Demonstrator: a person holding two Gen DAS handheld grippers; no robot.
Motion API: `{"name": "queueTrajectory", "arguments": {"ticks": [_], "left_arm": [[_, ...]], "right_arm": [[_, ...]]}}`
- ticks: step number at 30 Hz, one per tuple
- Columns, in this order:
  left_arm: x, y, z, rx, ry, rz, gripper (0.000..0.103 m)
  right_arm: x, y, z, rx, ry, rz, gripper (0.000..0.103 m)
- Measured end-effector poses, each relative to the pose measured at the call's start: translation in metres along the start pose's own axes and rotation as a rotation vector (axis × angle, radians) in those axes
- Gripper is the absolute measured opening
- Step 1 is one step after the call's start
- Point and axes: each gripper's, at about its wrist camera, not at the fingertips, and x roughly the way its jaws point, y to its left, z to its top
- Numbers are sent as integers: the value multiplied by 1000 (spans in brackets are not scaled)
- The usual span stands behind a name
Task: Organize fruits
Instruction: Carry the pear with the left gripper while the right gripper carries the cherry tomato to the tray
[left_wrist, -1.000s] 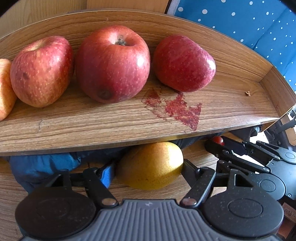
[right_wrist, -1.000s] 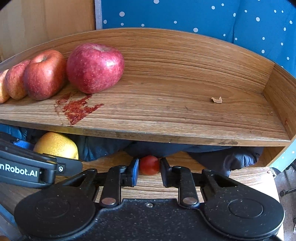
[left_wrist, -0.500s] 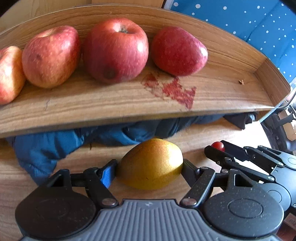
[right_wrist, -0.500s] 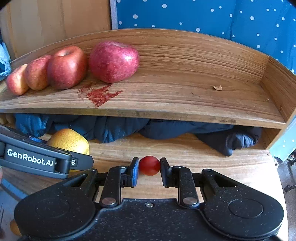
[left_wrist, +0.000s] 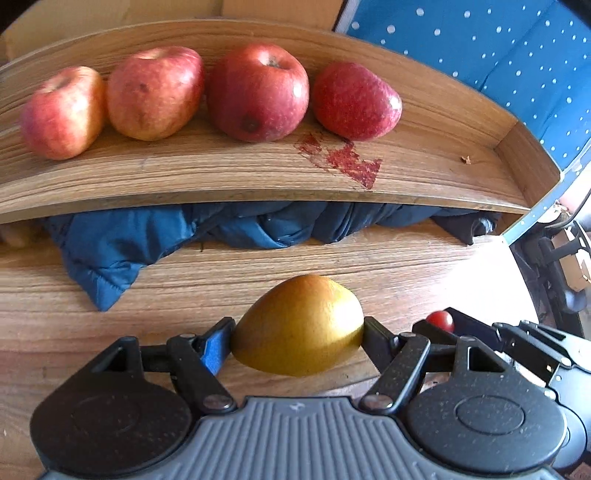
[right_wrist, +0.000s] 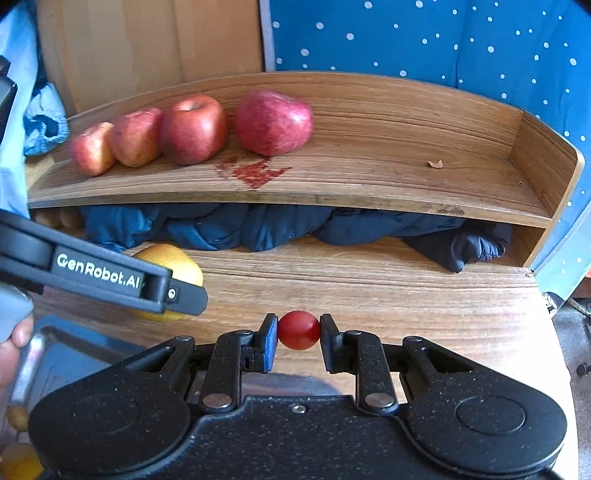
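Nearest the lenses, the left gripper (left_wrist: 298, 334) clenches a pear (left_wrist: 299, 326) and the right gripper (right_wrist: 298, 336) pinches a cherry tomato (right_wrist: 298, 329), both above the table (right_wrist: 424, 295). Beyond, four apples (left_wrist: 256, 92) line the shelf (left_wrist: 221, 177). Both grippers have drawn back from the shelf within the last second, so placing likely comes next.

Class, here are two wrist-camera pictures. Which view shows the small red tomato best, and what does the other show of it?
The right wrist view: the tomato sits centred, close and unobstructed, pinched between the right gripper fingers. In the left wrist view it is only a small red dot at the right edge, partly hidden behind the gripper's black finger.
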Motion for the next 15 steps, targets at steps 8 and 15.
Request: {"name": "queueTrajectory", "arguments": {"ticks": [8, 15], "left_arm": [[-26, 20, -15, -44, -26, 23, 77], [-40, 30, -31, -66, -34, 32, 77]], "right_arm": [[-16, 19, 1, -44, -21, 71, 26], [-20, 37, -4, -88, -13, 139, 26]]}}
